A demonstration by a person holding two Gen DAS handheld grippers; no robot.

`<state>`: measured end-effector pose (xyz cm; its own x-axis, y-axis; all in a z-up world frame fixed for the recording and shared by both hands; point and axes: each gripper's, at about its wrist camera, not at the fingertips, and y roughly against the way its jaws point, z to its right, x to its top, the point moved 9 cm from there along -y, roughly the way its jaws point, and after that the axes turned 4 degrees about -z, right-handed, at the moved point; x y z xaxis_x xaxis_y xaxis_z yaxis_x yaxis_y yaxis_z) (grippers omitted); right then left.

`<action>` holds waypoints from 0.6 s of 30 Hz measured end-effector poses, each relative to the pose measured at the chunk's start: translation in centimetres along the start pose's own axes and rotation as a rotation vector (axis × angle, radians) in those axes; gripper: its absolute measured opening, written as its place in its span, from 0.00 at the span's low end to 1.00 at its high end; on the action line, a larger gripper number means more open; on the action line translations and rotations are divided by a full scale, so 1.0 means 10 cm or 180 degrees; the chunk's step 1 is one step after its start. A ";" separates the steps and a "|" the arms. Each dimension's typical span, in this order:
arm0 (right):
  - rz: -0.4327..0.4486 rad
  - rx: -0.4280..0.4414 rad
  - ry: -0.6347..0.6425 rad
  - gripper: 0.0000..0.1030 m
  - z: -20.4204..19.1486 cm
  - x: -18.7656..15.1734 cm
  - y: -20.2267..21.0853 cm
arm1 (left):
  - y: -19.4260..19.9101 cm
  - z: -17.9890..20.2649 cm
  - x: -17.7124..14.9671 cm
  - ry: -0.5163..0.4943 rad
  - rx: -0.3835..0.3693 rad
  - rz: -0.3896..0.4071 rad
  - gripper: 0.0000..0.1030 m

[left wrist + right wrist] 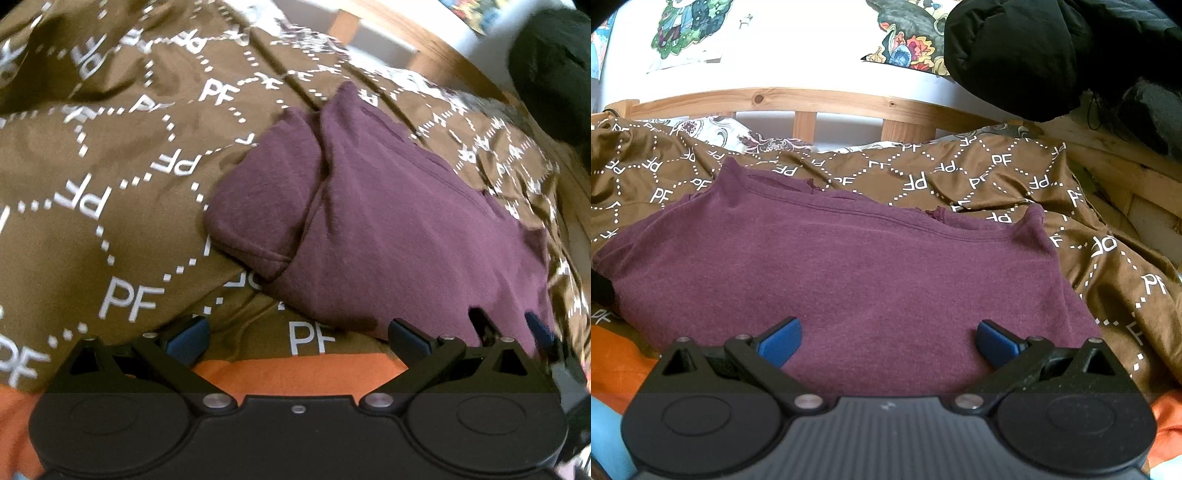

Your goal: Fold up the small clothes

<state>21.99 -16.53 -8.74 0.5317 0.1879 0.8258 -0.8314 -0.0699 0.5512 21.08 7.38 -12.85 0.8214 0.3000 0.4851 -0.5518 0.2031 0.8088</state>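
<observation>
A maroon T-shirt (388, 221) lies partly folded on a brown bedspread (110, 166) printed with white "PF" letters. One sleeve is tucked over its left side. My left gripper (299, 339) is open and empty, just off the shirt's near-left edge. The right gripper's fingers (484, 325) show at the shirt's near-right edge in the left wrist view. In the right wrist view the shirt (849, 266) spreads flat with its neckline at the far side. My right gripper (888, 341) is open, low over the shirt's near hem, holding nothing.
Orange fabric (295, 373) lies at the near edge of the bed. A wooden bed frame (775, 98) runs along the far side by a white wall. A black bundle (1052, 55) sits at the far right. A patterned pillow (713, 134) lies behind.
</observation>
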 end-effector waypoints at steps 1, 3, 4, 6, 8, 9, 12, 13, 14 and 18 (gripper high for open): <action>0.0000 0.0000 -0.0005 1.00 0.00 0.00 0.00 | 0.02 0.00 0.02 -0.0091 0.0046 0.0018 0.99; -0.0001 0.0003 -0.0009 1.00 0.00 0.00 0.00 | 0.06 -0.04 0.09 -0.0208 0.0204 0.0134 0.99; 0.0001 0.0003 -0.0010 1.00 0.00 0.00 0.00 | 0.08 -0.05 0.14 -0.0249 0.0258 0.0197 0.99; 0.0002 0.0004 -0.0011 1.00 0.00 0.00 0.00 | 0.08 -0.07 0.25 -0.0314 0.0304 0.0301 0.99; 0.0004 0.0006 -0.0017 1.00 0.00 0.00 0.00 | 0.02 -0.08 0.35 -0.0377 0.0350 0.0287 0.99; 0.0004 0.0007 -0.0019 1.00 0.00 0.01 0.00 | -0.02 -0.08 0.39 -0.0416 0.0378 0.0255 0.99; 0.0002 0.0018 -0.0033 1.00 0.00 0.00 0.00 | -0.14 -0.15 0.50 -0.0458 0.0511 0.0214 0.99; 0.0001 0.0025 -0.0041 1.00 0.00 0.00 0.00 | -0.17 -0.19 0.52 -0.0435 0.0523 0.0208 0.99; -0.0001 0.0035 -0.0049 1.00 0.00 0.00 0.01 | -0.20 -0.22 0.53 -0.0397 0.0507 0.0196 0.99; -0.0012 0.0068 -0.0085 1.00 0.01 -0.01 0.01 | -0.22 -0.25 0.55 -0.0312 0.0434 0.0234 0.99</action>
<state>21.91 -16.61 -8.74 0.5393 0.1619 0.8264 -0.8258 -0.0903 0.5566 26.41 10.90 -12.81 0.7933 0.2159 0.5693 -0.5918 0.0538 0.8043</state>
